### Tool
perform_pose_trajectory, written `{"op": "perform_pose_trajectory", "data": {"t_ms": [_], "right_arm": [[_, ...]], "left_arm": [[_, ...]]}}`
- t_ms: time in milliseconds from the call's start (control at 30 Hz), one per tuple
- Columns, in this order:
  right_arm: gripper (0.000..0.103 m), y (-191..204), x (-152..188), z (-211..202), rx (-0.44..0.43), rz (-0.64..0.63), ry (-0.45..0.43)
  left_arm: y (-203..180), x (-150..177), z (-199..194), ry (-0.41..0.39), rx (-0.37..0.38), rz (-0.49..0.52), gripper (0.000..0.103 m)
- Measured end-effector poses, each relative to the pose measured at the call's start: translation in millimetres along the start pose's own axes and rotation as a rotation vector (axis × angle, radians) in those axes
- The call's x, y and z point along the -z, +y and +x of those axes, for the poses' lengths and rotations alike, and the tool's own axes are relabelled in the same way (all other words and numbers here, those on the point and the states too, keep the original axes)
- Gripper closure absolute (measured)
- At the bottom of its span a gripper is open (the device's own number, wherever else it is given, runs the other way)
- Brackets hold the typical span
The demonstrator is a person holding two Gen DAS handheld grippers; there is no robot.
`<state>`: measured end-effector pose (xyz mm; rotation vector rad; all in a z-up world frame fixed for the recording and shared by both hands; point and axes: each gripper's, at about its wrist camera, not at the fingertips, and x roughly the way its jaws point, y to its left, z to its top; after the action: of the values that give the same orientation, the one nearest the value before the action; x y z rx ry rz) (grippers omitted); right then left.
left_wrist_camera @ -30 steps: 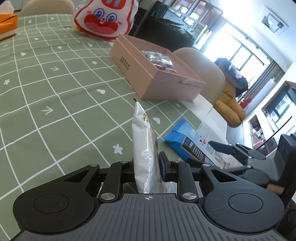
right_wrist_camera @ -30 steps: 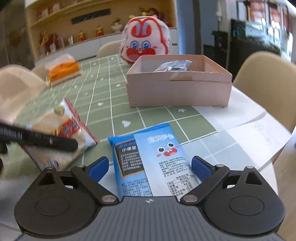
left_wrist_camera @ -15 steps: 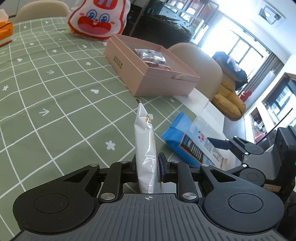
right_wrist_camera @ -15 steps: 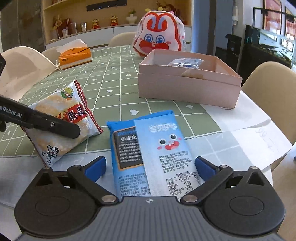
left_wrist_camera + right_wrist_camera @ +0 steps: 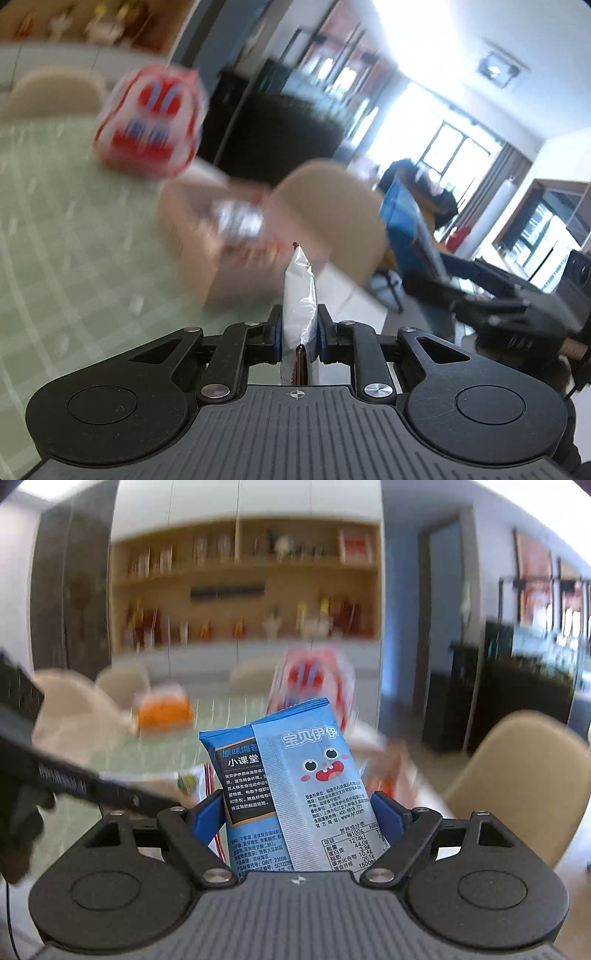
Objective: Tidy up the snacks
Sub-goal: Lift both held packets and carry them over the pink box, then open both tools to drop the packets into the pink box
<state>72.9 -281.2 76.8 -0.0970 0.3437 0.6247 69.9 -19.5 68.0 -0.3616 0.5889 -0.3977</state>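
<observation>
Snack packs: left gripper [image 5: 298,334] is clenching the white pack [image 5: 300,295] edge-on at lower centre of the left view. Right gripper [image 5: 297,818] is closing, blue pads pressing the sides of the blue pack [image 5: 295,786], centre frame. Both are being carried above the table. Advice: keep the packs upright and release them over the pink box [image 5: 199,236], mid-frame and blurred. Green checked tablecloth [image 5: 74,240] is filling the left; beige chair [image 5: 325,206] and bright windows are sitting right.
</observation>
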Motion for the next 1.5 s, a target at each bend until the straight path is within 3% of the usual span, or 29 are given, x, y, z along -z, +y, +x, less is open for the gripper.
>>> {"op": "perform_pose_trajectory", "data": {"t_ms": [133, 233, 400, 500, 567, 733, 900, 967, 1200, 1500], "right_arm": [[0.019, -38.0, -52.1, 9.4, 0.033, 0.044, -0.058], [0.019, -69.1, -79.9, 34.2, 0.074, 0.093, -0.057], [0.019, -106.9, -86.6, 91.1, 0.133, 0.183, 0.016], [0.019, -114.7, -77.0, 118.9, 0.127, 0.209, 0.072], [0.019, -113.9, -69.8, 135.0, 0.128, 0.206, 0.099], [0.019, -108.2, -53.0, 194.7, 0.092, 0.235, 0.193], [0.019, -90.2, -26.1, 271.4, 0.101, 0.296, 0.384], [0.019, -81.7, -15.1, 290.5, 0.093, 0.318, 0.429], [0.014, -58.0, -21.0, 292.5, 0.110, 0.207, 0.401], [0.010, -74.0, -46.4, 247.6, -0.069, 0.333, 0.253]], "left_arm": [[-14.3, -53.9, 19.8, -0.126, 0.027, -0.001, 0.081], [-12.8, -87.0, 56.3, -0.166, 0.026, -0.026, 0.081], [30.8, -110.3, 153.5, -0.075, 0.063, -0.188, 0.081], [62.8, -101.0, 203.0, 0.004, -0.030, -0.198, 0.080], [79.8, -92.6, 214.9, 0.027, -0.065, -0.195, 0.080], [92.0, -83.1, 182.8, -0.068, -0.087, -0.161, 0.080], [84.1, -69.2, 154.3, -0.066, -0.279, -0.042, 0.080], [81.2, -64.5, 146.7, -0.048, -0.313, -0.007, 0.080], [91.3, -60.1, 138.2, -0.034, -0.277, -0.037, 0.080], [93.9, -64.4, 133.0, -0.071, -0.232, -0.061, 0.080]]}}
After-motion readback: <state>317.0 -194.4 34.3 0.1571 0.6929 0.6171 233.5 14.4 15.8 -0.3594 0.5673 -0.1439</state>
